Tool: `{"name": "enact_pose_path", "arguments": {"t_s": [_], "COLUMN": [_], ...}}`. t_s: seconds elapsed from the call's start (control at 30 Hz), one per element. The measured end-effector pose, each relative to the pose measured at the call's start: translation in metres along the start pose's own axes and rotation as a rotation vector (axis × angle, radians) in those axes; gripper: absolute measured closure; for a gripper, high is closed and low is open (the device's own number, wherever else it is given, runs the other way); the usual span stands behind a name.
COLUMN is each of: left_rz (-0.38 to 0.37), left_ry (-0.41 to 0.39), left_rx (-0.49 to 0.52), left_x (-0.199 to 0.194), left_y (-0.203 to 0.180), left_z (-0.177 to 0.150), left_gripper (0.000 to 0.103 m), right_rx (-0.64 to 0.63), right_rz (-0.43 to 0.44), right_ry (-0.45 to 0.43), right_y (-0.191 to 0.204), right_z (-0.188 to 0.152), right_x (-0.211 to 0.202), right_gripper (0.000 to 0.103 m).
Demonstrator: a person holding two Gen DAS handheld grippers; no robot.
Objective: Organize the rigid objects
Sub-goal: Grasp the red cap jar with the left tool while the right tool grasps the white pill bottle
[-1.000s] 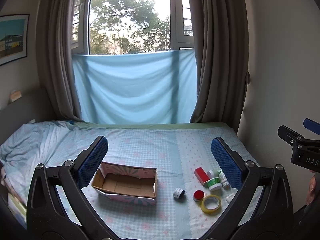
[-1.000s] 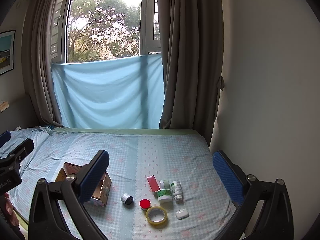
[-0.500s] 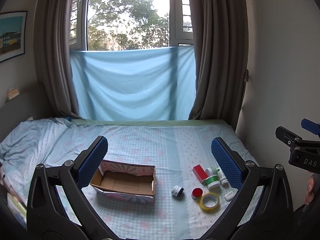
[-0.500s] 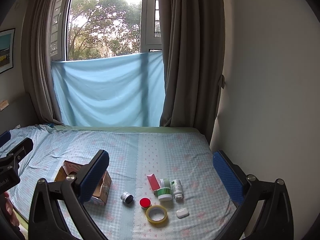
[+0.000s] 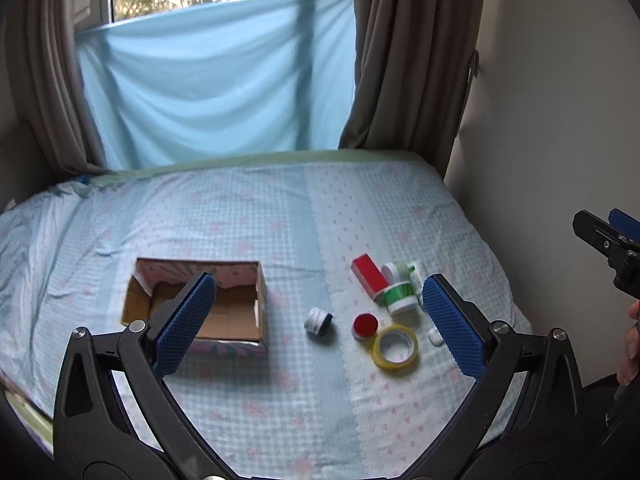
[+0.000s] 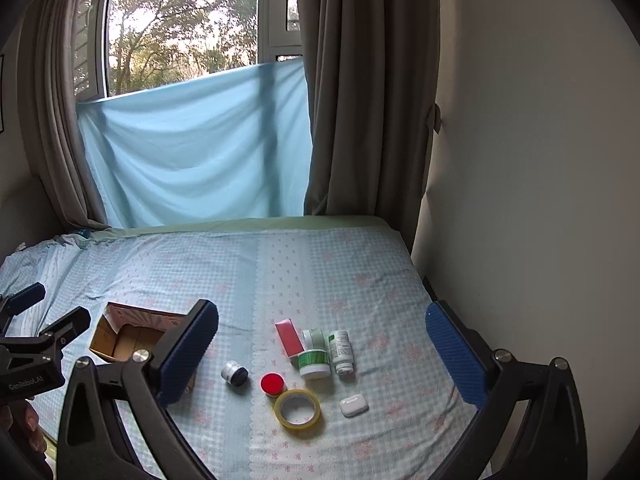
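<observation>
Both my tongs wide, empty: left gripper (image 5: 318,318), right gripper (image 6: 322,354). Items clustered lower centre by tape roll (image 6: 297,408); cardboard box (image 6: 128,334) lower left. Risk: round silver jar (image 6: 234,373) rolling on soft bed sheet (image 6: 280,264) when nudged

- The bed (image 6: 360,264) wears a pale blue checked sheet with pink flowers.
- An open cardboard box (image 5: 200,308) lies on its left part.
- Right of it lie a small silver jar (image 6: 234,373), a red-lidded jar (image 6: 272,383), a tape roll (image 6: 297,408), a white case (image 6: 353,405), a red box (image 6: 289,337) and white bottles (image 6: 341,350).
</observation>
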State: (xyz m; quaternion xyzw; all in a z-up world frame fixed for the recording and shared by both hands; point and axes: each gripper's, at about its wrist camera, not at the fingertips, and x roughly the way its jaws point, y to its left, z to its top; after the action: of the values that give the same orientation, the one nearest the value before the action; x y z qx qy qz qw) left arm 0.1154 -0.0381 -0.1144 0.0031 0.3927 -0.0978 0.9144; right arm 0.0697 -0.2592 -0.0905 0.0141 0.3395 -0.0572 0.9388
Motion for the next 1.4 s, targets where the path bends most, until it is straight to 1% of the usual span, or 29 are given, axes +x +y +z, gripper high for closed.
{"name": "enact_pose_path", "arguments": {"t_s": [0.07, 0.2, 0.37, 0.53, 0.63, 0.77, 0.9, 0.93, 0.97, 1.17, 1.2, 1.23, 1.33, 1.4], "left_rz": [-0.02, -0.039, -0.015, -0.004, 0.002, 0.019, 0.039, 0.045, 0.051, 0.087, 0.088, 0.091, 0.096, 0.095], "left_ry": [0.07, 0.202, 0.305, 0.41, 0.485, 0.566, 0.624, 0.636, 0.647, 0.713, 0.72, 0.723, 0.729, 0.731], "left_rx": [-0.029, -0.07, -0.089, -0.108, -0.14, -0.179, -0.225, -0.234, -0.242, -0.277, -0.279, -0.281, -0.284, -0.297], "left_x": [0.033, 0.099, 0.174, 0.247, 0.29, 0.341, 0.379, 0.386, 0.392, 0.423, 0.427, 0.429, 0.437, 0.442], "left_y": [-0.007, -0.02, -0.037, -0.056, -0.063, -0.069, -0.069, -0.069, -0.068, -0.069, -0.07, -0.07, -0.072, -0.072], "left_z": [-0.006, -0.021, -0.04, -0.062, -0.078, -0.1, -0.119, -0.123, -0.127, -0.152, -0.155, -0.158, -0.163, -0.166], "left_gripper": [0.0, 0.001, 0.001, 0.0, 0.001, 0.001, 0.001, 0.001, 0.001, 0.001, 0.001, 0.001, 0.001, 0.005], "right_rx": [0.018, 0.022, 0.021, 0.03, 0.015, -0.003, -0.031, -0.034, -0.031, -0.027, -0.021, -0.012, -0.006, -0.008], "right_rz": [0.004, -0.017, -0.017, 0.025, 0.048, 0.093, 0.124, 0.134, 0.146, 0.194, 0.205, 0.217, 0.234, 0.239], "right_ry": [0.047, 0.141, 0.24, 0.337, 0.399, 0.481, 0.544, 0.559, 0.578, 0.676, 0.69, 0.706, 0.753, 0.776], "right_y": [-0.016, -0.042, -0.068, -0.084, -0.086, -0.088, -0.087, -0.086, -0.085, -0.082, -0.082, -0.082, -0.077, -0.073], "right_z": [-0.008, -0.028, -0.056, -0.075, -0.083, -0.096, -0.108, -0.111, -0.113, -0.125, -0.126, -0.127, -0.132, -0.134], "right_x": [0.022, 0.074, 0.142, 0.215, 0.261, 0.321, 0.371, 0.383, 0.393, 0.442, 0.448, 0.454, 0.471, 0.479], "right_gripper": [0.0, 0.0, 0.0, 0.0, 0.0, 0.0, 0.001, 0.005, 0.006, 0.007, 0.008, 0.014, 0.024, 0.029]}}
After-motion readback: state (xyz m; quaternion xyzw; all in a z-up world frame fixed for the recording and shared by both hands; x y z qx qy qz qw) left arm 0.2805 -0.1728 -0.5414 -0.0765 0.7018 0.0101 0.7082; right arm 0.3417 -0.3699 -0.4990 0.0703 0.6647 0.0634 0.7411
